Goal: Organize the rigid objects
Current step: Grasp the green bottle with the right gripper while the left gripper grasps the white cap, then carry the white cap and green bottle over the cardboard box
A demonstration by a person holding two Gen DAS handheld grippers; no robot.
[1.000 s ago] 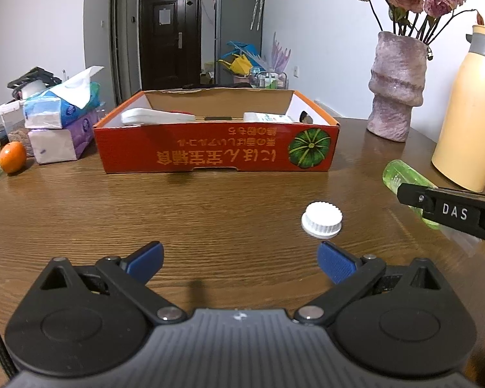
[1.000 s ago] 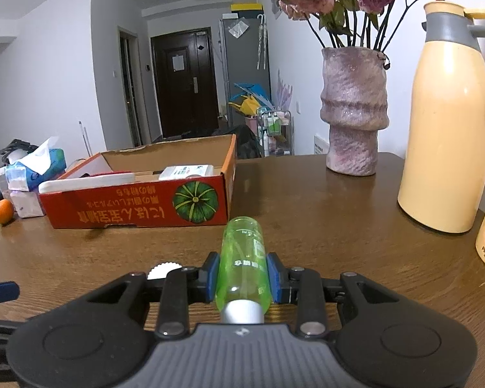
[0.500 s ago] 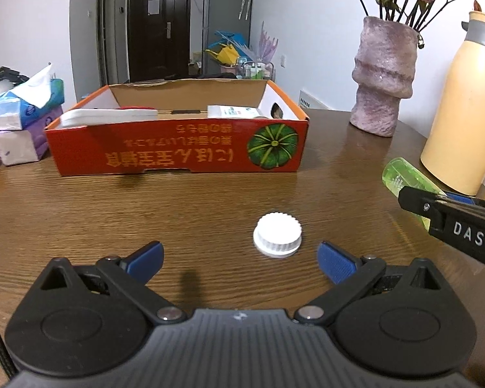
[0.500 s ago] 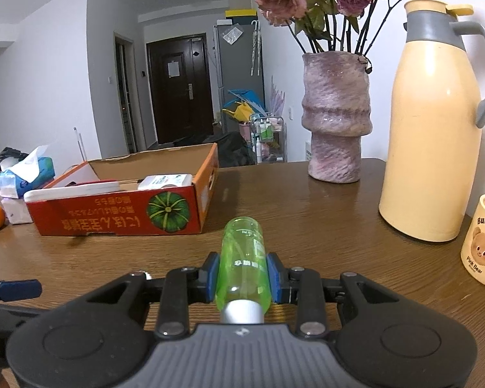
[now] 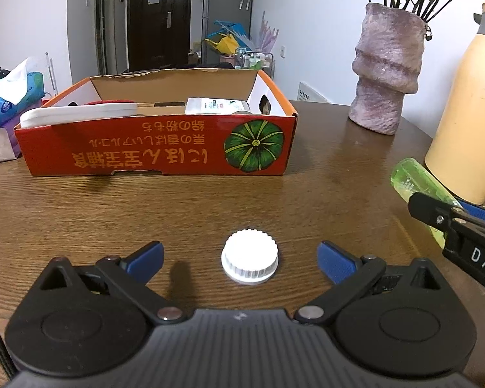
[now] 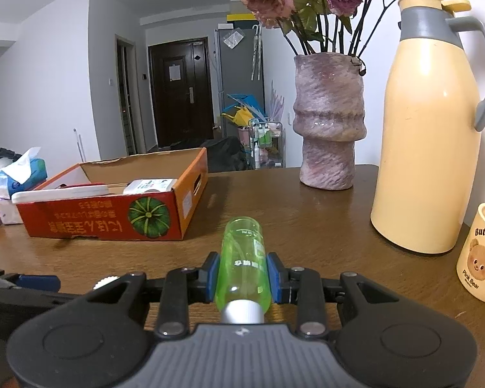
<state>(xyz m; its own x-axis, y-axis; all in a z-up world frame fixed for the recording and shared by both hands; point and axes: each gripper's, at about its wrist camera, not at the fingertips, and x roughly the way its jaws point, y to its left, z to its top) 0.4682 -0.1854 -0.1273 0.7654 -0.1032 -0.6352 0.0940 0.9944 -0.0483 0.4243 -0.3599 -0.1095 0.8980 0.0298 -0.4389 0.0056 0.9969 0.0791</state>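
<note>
White cap [image 5: 249, 256] sits flat on the bench [image 5: 177, 207], between the spread blue pads of the left tool [image 5: 241, 257], neither pad touching it. Right tool [image 6: 242, 273] clenched on a green bottle [image 6: 242, 258], bottle pointing forward, held off the bench. Red box [image 5: 155, 148] straight ahead of the cap, open path between them; white items already inside. Vase [image 6: 328, 123], yellow flask [image 6: 426, 135] and bear cup [image 6: 483, 252] to the right; tissue packs [image 5: 6, 110] left of the box.
</note>
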